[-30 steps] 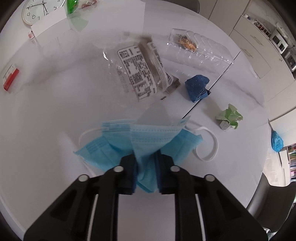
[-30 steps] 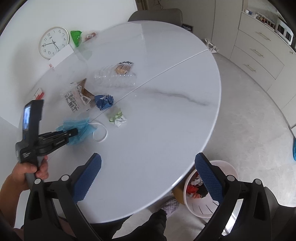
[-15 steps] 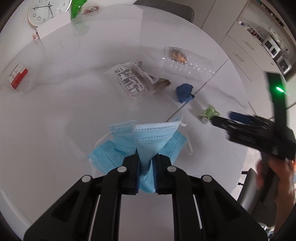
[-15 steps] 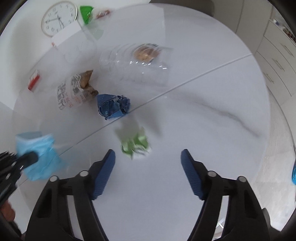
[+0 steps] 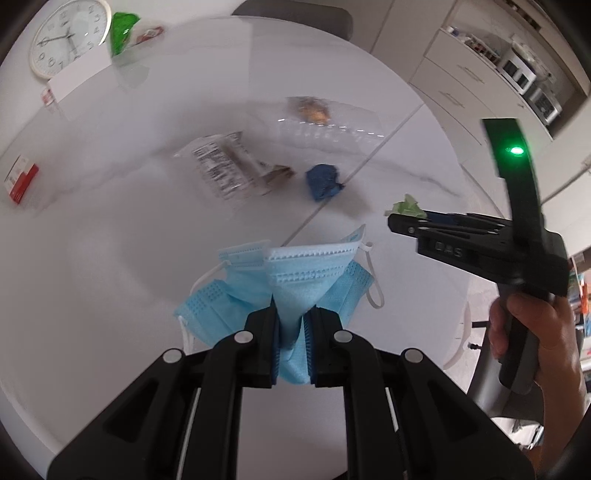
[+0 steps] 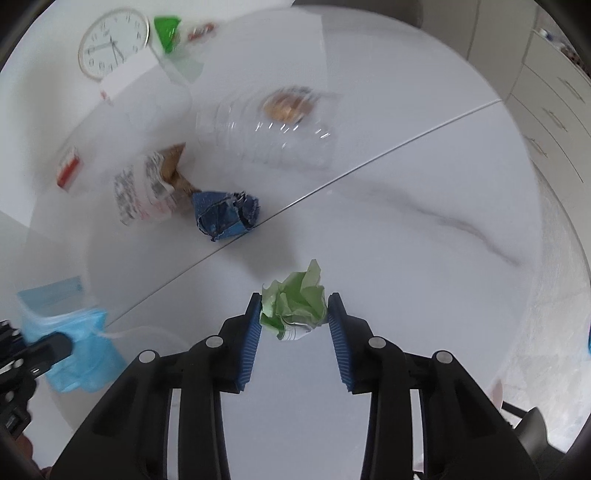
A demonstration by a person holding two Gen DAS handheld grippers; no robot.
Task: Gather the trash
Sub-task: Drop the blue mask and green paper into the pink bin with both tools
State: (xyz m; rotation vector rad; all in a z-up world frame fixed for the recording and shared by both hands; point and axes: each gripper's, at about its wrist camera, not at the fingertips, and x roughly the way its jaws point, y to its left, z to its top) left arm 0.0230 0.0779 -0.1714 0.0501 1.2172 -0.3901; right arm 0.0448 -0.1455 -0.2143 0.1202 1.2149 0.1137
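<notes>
My left gripper (image 5: 292,321) is shut on a blue face mask (image 5: 295,273) and holds it above the white round table (image 5: 110,258); the mask also shows in the right wrist view (image 6: 70,343). My right gripper (image 6: 294,314) has its pads on both sides of a crumpled green paper (image 6: 295,304) and touching it. From the left wrist view the right gripper (image 5: 402,221) is at the paper (image 5: 406,205). A crumpled blue wrapper (image 6: 225,214), a printed clear wrapper (image 6: 144,192) and a clear plastic bottle (image 6: 273,129) lie beyond.
A red and white box (image 5: 20,177), a wall clock (image 5: 66,37), a white card (image 5: 79,72) and a green packet (image 5: 123,27) are at the table's far left. Cabinets (image 5: 461,74) stand to the right. A seam (image 6: 369,158) crosses the table.
My left gripper lifted the mask off the table and drew back. My right gripper came down over the green paper and narrowed its jaws from wide open until they touch it.
</notes>
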